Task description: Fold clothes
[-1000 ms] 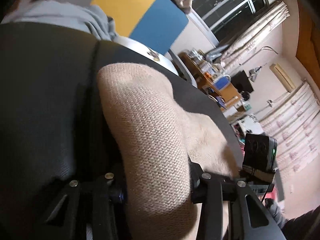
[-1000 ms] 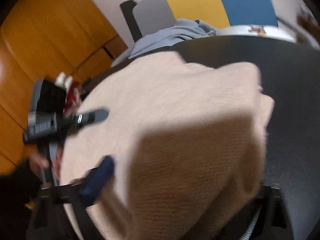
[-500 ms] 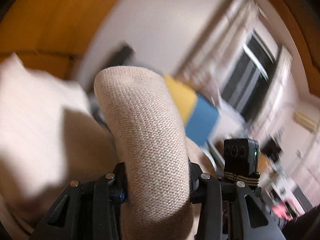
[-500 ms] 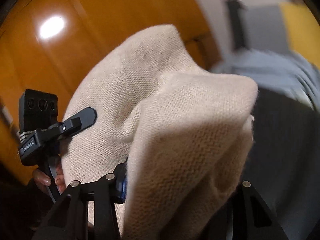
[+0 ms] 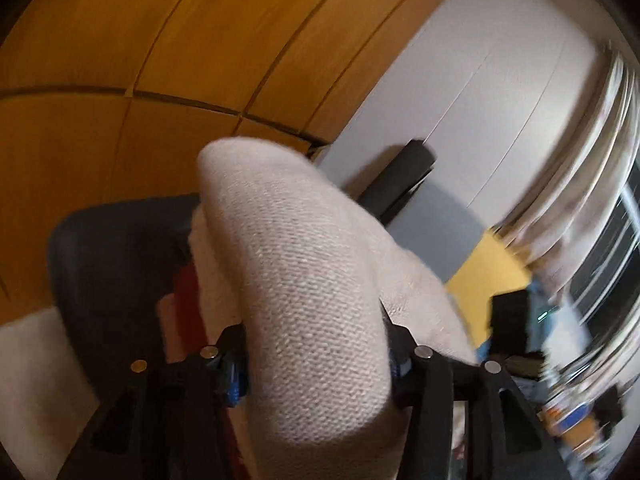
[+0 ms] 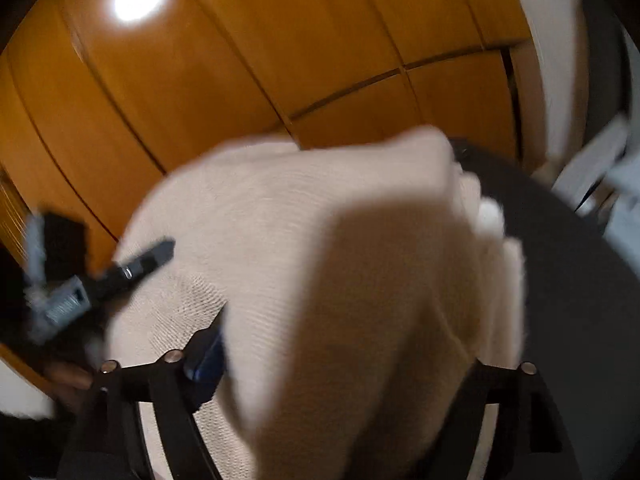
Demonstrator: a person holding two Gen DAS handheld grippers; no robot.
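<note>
Here beige sweater [image 5: 304, 320] bulges between opening left gripper [image 5: 316, 364].

Both cameras sit just behind their own tongs, looking forward along the two fingers and slightly down. The left wrist view presses close against a fold of the beige knit sweater [image 5: 312, 320] that fills its middle; past it lie the wooden wall panels [image 5: 160, 60] and, far right, a smeared window. The right wrist view is equally close – the same sweater [image 6: 320, 260] crowds it – and faces the panels [image 6: 280, 60] too. The two views share sweater, panels and, probably, the dark tabletop [image 6: 560, 260]. The left tongs [image 6: 120, 272] show at the right view's left edge.
</note>
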